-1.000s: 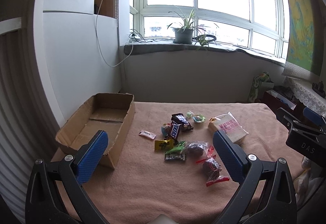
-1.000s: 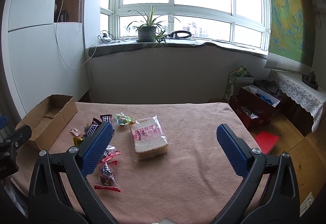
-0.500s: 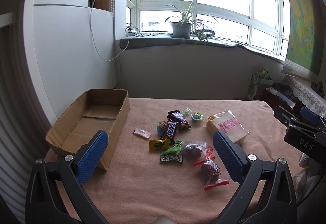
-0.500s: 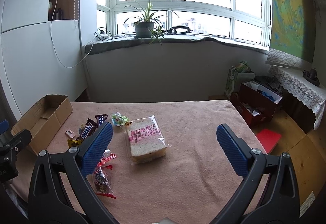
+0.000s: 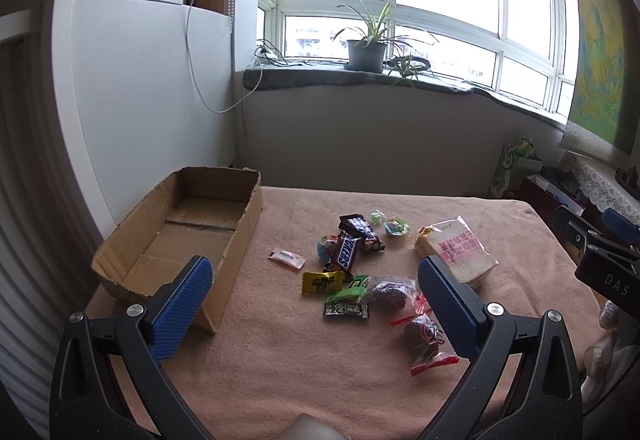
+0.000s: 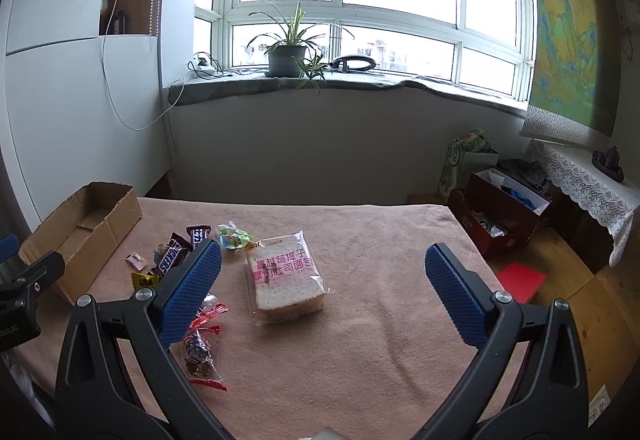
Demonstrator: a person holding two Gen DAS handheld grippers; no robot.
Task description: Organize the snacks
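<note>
A: Left to right, what matters for the first pick?

B: The cardboard box [image 5: 188, 236] sits at the far left of the table [image 5: 304, 368], open-topped and, as far as the left wrist view shows, with nothing in it. The left gripper [image 5: 316, 304] hovers above the near edge with its blue pads spread wide and nothing between them. The loose pile lies ahead of it and slightly right, so I judge this hand nearer both the pile and the box.

A: And the pile itself?

B: A small pink sachet [image 5: 286, 257] lies alone, nearest the box. Then a Snickers bar [image 5: 346, 250] with its long axis running roughly away from the gripper, overlapping a second dark bar [image 5: 361, 233]. Nearer lie a yellow candy [image 5: 321, 282] and a green packet [image 5: 347, 302], touching. Two red-ended clear bags of dark sweets [image 5: 424, 334] lie closest, by the right pad; what they hold is hard to make out.

A: Further right?

B: The packaged sliced bread [image 6: 285, 276], flat, clear wrap with pink print, long axis pointing away and a little left. It lies ahead of the right gripper [image 6: 320, 292], left of centre, whose jaws likewise stand fully apart and empty. That hand is the nearer one for the bread, but the box is well apart from it, across the pile.
</note>
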